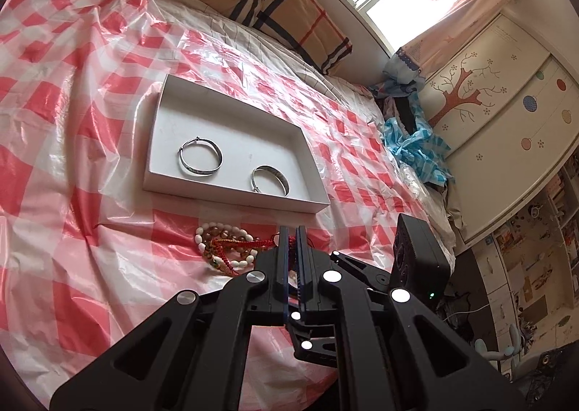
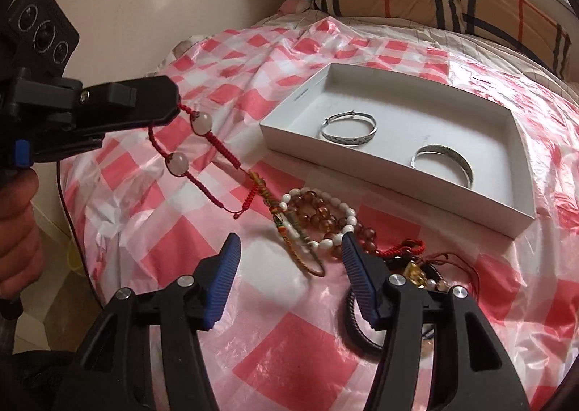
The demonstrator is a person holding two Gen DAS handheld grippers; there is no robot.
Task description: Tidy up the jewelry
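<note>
Right wrist view: the left gripper (image 2: 177,105), at nine o'clock, pinches a red cord bracelet (image 2: 202,147), still snagged in the bead pile (image 2: 318,215). The right gripper (image 2: 289,255) is spread; it should pin the pile, then the cord lifts toward the white box (image 2: 286,114).

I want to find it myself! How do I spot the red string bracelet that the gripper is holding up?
Find the white box on the red-checked sheet. Left of it, the left gripper pinches a red cord bracelet. It alone hangs in the air, with two pale round beads, while the other bracelets lie on the sheet.
</note>
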